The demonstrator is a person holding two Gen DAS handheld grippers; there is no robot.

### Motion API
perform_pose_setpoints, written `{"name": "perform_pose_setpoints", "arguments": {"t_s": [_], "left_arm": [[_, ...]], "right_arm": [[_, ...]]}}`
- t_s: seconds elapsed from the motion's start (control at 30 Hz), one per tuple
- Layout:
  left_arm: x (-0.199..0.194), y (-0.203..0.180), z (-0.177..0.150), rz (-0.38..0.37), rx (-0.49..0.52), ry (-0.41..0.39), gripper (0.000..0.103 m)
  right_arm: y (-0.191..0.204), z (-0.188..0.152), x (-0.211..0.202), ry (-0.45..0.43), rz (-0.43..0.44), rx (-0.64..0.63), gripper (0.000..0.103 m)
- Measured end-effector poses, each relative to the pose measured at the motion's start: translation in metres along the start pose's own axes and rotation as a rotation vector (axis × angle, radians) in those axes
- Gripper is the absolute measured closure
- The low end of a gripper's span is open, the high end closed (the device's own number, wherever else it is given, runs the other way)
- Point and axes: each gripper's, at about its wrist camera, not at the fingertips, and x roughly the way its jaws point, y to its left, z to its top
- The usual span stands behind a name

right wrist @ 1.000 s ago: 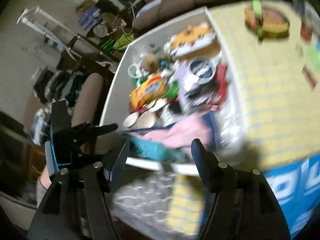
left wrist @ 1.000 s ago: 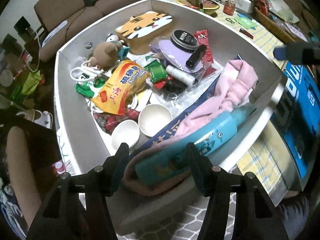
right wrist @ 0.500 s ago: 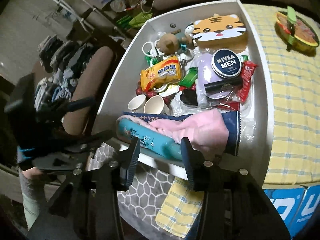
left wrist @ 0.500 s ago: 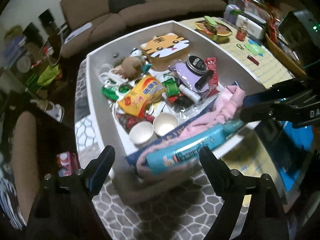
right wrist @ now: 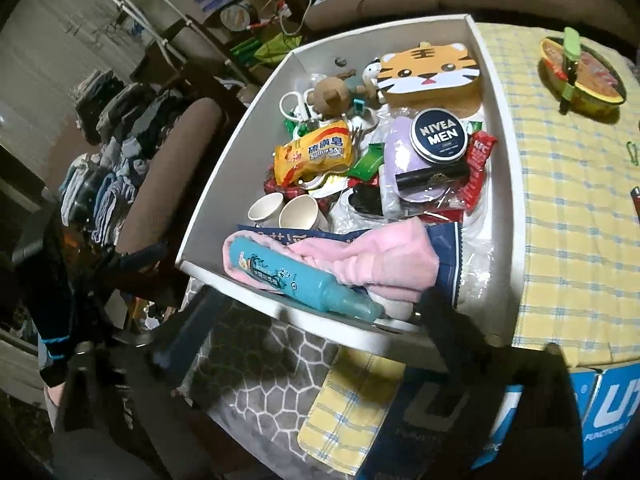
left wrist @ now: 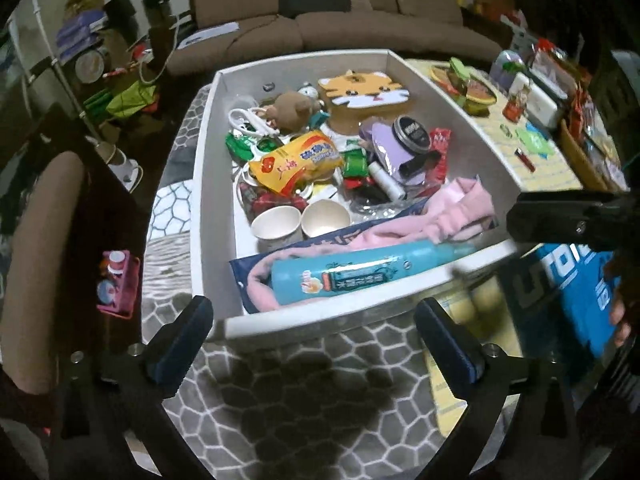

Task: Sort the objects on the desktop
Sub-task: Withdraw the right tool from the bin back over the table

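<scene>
Opening wide, both tools are seen with nothing between their jaws: the left tool (left wrist: pixel 312 336) and the right tool (right wrist: pixel 316 320) are held just short of the white box (left wrist: pixel 208 184). The teal bottle (left wrist: pixel 352 276) is laid on the pink cloth (left wrist: pixel 452 216) across the box's near rim (right wrist: pixel 280 304), its nozzle past the edge; it is judged likely to roll out if that rim is knocked. The right tool's fingers are blurred, and items beneath the yellow packet (right wrist: pixel 316 156) are hidden.
</scene>
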Motion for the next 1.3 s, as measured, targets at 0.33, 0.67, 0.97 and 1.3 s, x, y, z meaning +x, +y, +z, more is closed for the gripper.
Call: {"name": "perform_pose_setpoints", "arguments": {"t_s": [0.33,0.67,0.97,1.3], "left_arm": [[-0.032,-0.021,-0.005,-0.037,-0.091,-0.085,0.0],[-0.041,-0.085,-0.006,-0.04,-0.069,-0.08,0.0],[-0.039,-0.161,0.007,-0.091,-0.006,-0.095,0.0],[-0.015,-0.244,0.046,-0.14,0.061,-0.106,0.0]], "right_arm": [[-0.003,-0.011,-0.034,-0.052,-0.062,-0.046,0.0],[-0.031,-0.026,-0.088,-0.124,-0.117,-0.055,0.0],[-0.079,-0.043,-0.134,-0.164,-0.161,-0.077,0.0],[-0.18,-0.056,-0.18,-0.192,-0.236,-0.035,0.0]]}}
